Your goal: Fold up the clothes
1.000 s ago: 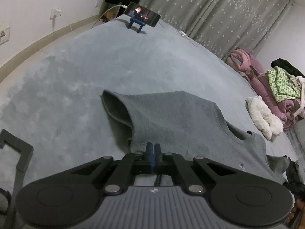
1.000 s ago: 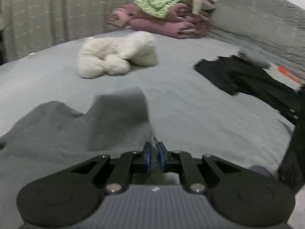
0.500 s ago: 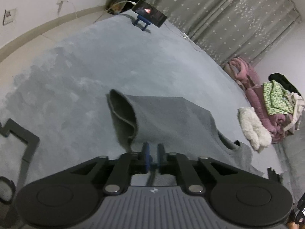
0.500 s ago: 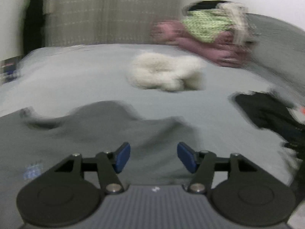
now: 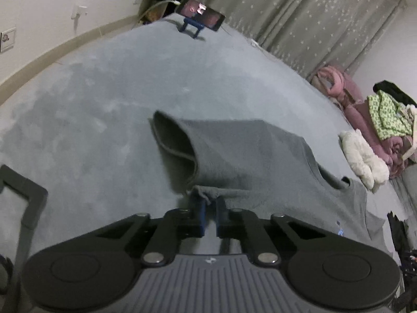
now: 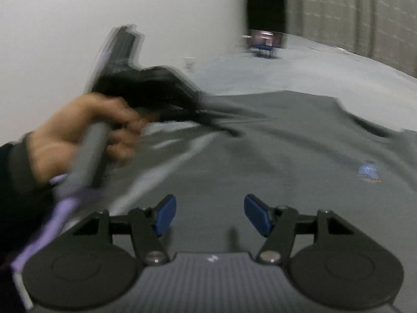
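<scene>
Grey fleece vest [image 5: 250,154] edge between nearly closed left gripper [image 5: 209,212] fingers; right gripper [image 6: 209,215] wide apart, empty above vest, blurred.

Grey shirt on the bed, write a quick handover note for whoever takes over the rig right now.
Left tool: fingers nearly closed, pinching an edge of the grey shirt.
Right tool: open, empty, hovering over the shirt.
Shirt lies on the grey bed cover, one side folded over toward the middle.
Done: first side fold started.
Left: release it, then finish the remaining folds.
</scene>
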